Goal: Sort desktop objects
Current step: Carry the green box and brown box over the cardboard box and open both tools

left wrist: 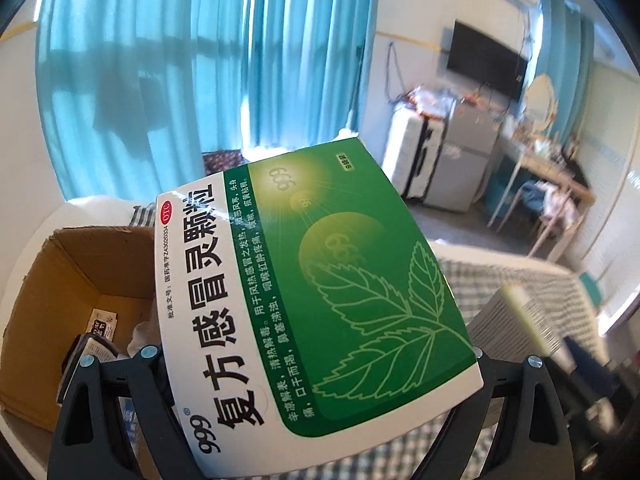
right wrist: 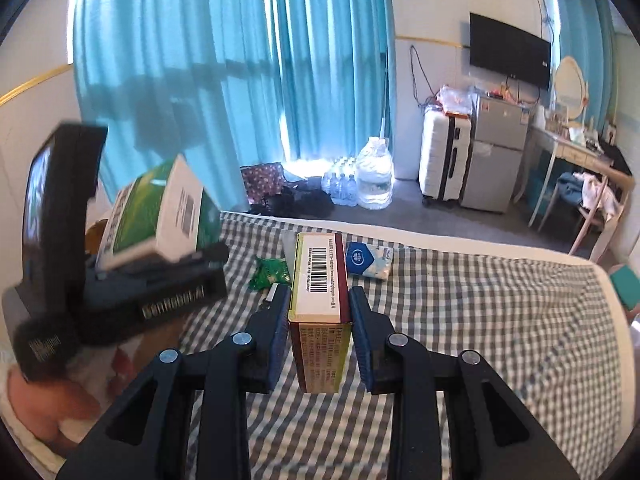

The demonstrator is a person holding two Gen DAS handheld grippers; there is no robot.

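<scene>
Both sets of fingers are loaded. Blue pads [right wrist: 280, 316] of the right gripper [right wrist: 319, 322] are clamped on the two long sides of a red-and-yellow carton [right wrist: 320, 300], dead centre of the right wrist view, barcode face up, held clear above the checked cloth [right wrist: 480, 320]. Over in the left wrist view, the left gripper [left wrist: 320, 364] has its fingers closed on a big green medicine box [left wrist: 316, 292], which fills the middle of the frame and tilts up toward the curtains [left wrist: 200, 60]. That same box shows at middle left of the right wrist view, sticking up out of the left gripper. Lower left in the left wrist view sits an open cardboard box [left wrist: 52, 280] with a few packets inside; I can't quite make out what they are. Back on the cloth beyond the carton lie a green sachet [right wrist: 270, 274] and a blue-and-white tissue pack [right wrist: 370, 260], near each other either side of the carton's far end.
</scene>
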